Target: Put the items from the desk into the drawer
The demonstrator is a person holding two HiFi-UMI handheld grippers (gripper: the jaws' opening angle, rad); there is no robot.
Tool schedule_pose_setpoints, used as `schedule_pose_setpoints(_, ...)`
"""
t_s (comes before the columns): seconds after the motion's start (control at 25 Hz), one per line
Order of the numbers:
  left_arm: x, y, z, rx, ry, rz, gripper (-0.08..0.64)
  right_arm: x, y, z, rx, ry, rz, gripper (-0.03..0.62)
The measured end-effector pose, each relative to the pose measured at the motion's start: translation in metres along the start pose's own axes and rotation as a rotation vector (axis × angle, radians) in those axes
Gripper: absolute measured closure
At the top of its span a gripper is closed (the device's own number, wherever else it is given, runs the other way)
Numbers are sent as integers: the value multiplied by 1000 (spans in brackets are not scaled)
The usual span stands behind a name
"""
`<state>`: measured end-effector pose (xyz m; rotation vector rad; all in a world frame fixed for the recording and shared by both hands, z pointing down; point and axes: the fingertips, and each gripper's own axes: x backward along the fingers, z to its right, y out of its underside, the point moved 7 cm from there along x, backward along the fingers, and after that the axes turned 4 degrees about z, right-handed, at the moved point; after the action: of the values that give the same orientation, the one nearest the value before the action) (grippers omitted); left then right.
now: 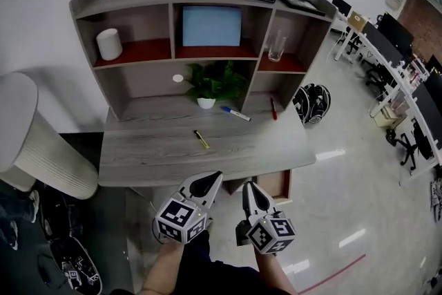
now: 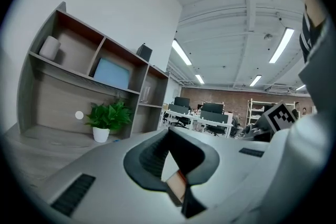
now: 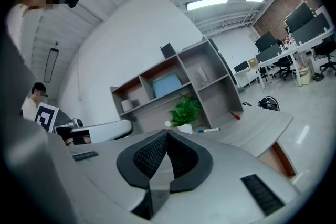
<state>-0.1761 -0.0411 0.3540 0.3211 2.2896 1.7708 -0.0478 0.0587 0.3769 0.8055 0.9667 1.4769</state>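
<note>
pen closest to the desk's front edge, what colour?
Yellow with a dark end; the pen shows best in the head view.

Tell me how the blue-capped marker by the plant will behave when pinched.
The marker looks round and slim, so it will probably roll on the flat desk if nudged sideways. Likely stiff and light; its smooth body may slip in the jaws.
</note>
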Motion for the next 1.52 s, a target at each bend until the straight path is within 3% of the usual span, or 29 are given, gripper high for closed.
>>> schedule_pose_setpoints(0.48, -55, -13, -100, 6, -75, -23, 534, -129, 4, 16, 11, -61, -56, 574)
schedule_pose_setpoints(1.0, -74, 4, -137, 25, -99, -76, 534, -176, 19, 26, 45, -98, -164, 562)
schedule_pose_setpoints(1.28, -67, 21, -155, 63, -202, -118, 534, -208, 34, 24, 72, -202, -301, 521)
schedule_pose_setpoints(1.4, -60, 29, -167, 82, -283, -141, 534, -227, 42, 25, 163, -244, -379, 467)
schedule_pose_setpoints(1.52, -53, 36, -178, 96, -359, -153, 534, -243, 51, 26, 233, -279, -437, 459)
